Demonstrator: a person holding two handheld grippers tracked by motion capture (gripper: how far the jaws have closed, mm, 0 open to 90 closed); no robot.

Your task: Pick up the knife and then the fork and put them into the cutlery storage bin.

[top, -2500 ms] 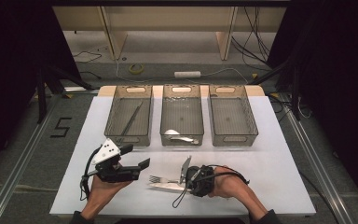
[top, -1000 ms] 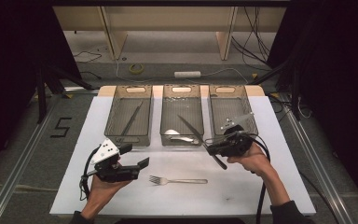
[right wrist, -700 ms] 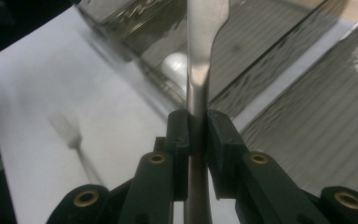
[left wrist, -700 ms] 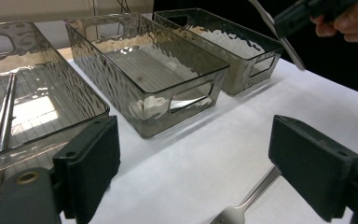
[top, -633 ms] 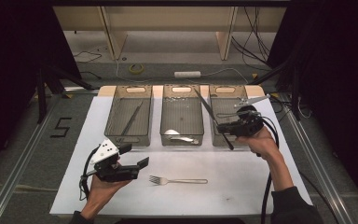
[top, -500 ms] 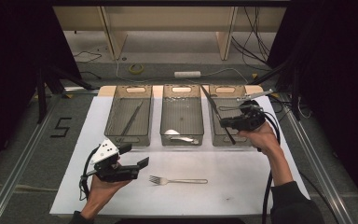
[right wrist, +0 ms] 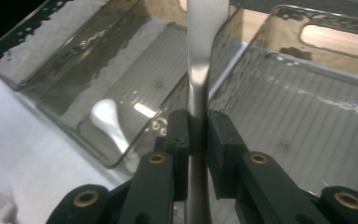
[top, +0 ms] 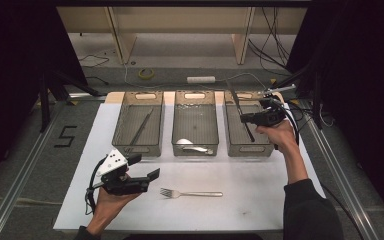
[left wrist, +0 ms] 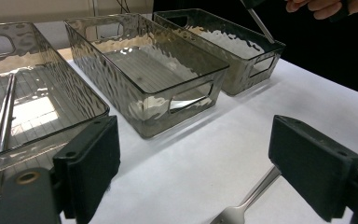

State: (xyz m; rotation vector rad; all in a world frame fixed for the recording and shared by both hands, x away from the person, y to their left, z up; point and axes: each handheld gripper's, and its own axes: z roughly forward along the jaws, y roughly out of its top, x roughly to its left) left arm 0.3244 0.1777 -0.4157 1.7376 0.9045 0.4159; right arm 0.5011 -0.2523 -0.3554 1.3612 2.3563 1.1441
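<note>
The right gripper [top: 246,118] is clamped on a table knife [top: 242,114], held over the right-hand bin [top: 260,149]. It looks stiff, slim and slick, so a grip mid-handle, as here, seems safest against pivoting. The left gripper [top: 147,171] rests open, empty, near the fork [top: 191,193] on the bench [top: 260,190].

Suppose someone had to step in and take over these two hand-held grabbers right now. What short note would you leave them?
Right gripper: shut on a knife, held over the right bin.
Left gripper: open, holding nothing, low over the white table near the fork.
Sorted already: chopsticks in the left bin, a spoon in the middle bin.
Left to do: probably lower the knife into the right bin and release it, then pick up the fork and bin it.
</note>
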